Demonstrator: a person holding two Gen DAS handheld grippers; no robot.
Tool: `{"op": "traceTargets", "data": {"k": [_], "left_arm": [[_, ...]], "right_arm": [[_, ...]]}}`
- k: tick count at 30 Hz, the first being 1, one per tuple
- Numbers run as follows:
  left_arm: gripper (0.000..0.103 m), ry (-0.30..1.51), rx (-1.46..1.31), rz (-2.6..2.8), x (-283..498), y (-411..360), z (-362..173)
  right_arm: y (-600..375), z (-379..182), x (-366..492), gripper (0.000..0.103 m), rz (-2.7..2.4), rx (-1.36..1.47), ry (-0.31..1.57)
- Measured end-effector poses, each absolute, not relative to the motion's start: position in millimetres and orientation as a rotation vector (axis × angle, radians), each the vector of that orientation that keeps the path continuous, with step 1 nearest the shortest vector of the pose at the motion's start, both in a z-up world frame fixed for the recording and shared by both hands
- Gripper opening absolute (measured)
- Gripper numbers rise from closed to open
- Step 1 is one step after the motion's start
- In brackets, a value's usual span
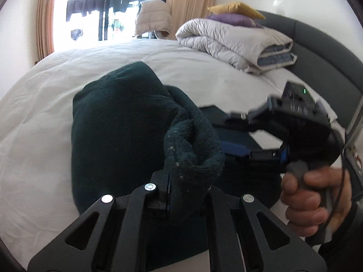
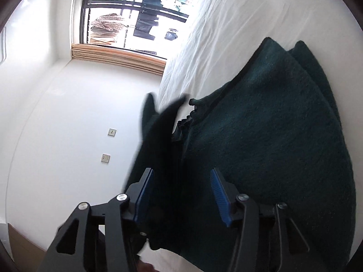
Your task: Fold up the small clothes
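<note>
A dark green knitted garment (image 1: 113, 117) lies partly folded on the white bed sheet (image 1: 45, 104). My left gripper (image 1: 181, 181) is shut on a bunched edge of the garment, which is lifted off the bed in front of its fingers. In the right wrist view the same garment (image 2: 272, 136) fills the right side. My right gripper (image 2: 181, 192) stands open. Its blue pads (image 2: 145, 195) are apart, and a blurred dark flap of the garment hangs loose between them. The left wrist view also shows the right gripper (image 1: 283, 122), held by a hand (image 1: 317, 197).
A folded grey duvet (image 1: 236, 43) with yellow and purple pillows (image 1: 236, 9) sits at the head of the bed, against a grey headboard (image 1: 317, 52). A window (image 1: 95, 11) and a beige jacket (image 1: 153, 15) lie beyond the bed. Two wall sockets (image 2: 112, 132) show.
</note>
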State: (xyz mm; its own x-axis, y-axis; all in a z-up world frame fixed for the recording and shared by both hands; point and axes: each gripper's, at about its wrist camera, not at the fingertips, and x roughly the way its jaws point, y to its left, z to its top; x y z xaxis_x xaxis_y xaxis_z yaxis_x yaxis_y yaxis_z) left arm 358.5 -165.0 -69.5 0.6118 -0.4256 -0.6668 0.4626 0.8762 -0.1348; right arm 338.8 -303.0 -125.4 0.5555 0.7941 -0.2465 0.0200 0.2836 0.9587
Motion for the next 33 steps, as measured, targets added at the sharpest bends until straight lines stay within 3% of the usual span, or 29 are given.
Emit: {"op": "traceTargets", "data": {"k": [14,20,21,23,27,33], "left_arm": [[0.007,0.646,0.375,-0.5,326.4,-201.0,-106.0],[0.007,0.571,0.433,-0.57,306.2,-199.7,-104.9],[0.007,0.57,0.429,-0.576,305.1,-195.8,-105.3],[0.007,0.586,0.415,-0.572,308.6,-190.0,-108.9],[0.007,0.602,0.403,-0.565,317.3,-192.0,-110.4],[0.007,0.583,0.436,-0.574,305.5,-195.6,-108.7]], "right_arm": [[-267.4,-102.4,385.3,0.056,0.555,0.936,0.991],[-267.5,-122.3,404.8,0.055,0.623,1.066,1.036],[-270.8,-122.9,402.8,0.053,0.628,1.094,1.017],[-275.0,-121.1,400.2,0.037,0.633,1.121,0.981],[-264.3,-108.4,401.2,0.016,0.574,0.946,1.013],[-264.2,-89.7,403.1,0.014,0.512,0.797,1.0]]}}
